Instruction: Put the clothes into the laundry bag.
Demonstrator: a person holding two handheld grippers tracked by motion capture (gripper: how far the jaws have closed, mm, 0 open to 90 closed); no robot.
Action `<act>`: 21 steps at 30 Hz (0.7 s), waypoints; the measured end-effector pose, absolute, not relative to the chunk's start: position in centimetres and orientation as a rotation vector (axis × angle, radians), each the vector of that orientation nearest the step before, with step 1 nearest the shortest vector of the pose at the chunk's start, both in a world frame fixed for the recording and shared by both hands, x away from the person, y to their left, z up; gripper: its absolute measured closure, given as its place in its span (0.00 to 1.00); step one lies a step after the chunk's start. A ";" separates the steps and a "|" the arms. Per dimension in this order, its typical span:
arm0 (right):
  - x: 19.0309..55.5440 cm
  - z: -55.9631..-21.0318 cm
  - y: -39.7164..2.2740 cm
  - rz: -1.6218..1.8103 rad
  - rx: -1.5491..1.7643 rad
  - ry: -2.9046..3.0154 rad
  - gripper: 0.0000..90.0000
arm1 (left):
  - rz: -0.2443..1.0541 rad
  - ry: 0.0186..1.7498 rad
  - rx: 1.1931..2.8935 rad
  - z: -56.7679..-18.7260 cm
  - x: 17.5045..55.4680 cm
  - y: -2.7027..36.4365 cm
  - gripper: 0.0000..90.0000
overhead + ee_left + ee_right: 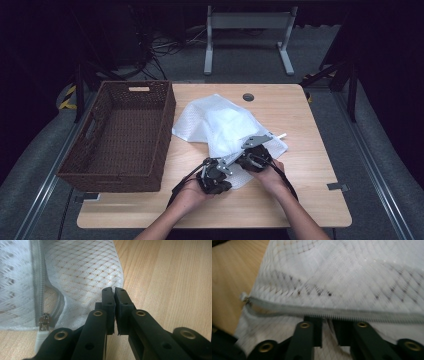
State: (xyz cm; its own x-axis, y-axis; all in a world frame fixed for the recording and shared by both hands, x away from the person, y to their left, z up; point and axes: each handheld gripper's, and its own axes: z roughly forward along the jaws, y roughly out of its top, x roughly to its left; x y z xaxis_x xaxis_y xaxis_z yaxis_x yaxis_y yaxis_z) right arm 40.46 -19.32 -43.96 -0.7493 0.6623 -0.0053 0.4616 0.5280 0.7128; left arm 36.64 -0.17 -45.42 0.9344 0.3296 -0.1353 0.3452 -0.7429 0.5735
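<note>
Lighting's pretty uneven here. In the high view the worktop [300,125] is lit from above while everything around it drops off into near black, and the shot is soft and a bit grainy. The left gripper view is bright and fairly crisp on the wood grain. The right gripper view is smeared, the mesh bag [352,277] looks washed out, zipper [332,312] fuzzy.

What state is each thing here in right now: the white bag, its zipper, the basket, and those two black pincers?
Mesh laundry bag: lying crumpled on the table.
Zipper: partly open near the slider.
Wicker basket: upright, empty.
Left gripper: jaws shut, seemingly pinching the bag's edge.
Right gripper: jaws slightly apart at the zipper, gripping nothing that I can tell.
</note>
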 end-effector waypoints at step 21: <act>41.2 -45.1 -26.4 1.029 1.056 2.412 0.27 | -0.057 0.485 2.451 -45.5 36.8 0.0 0.97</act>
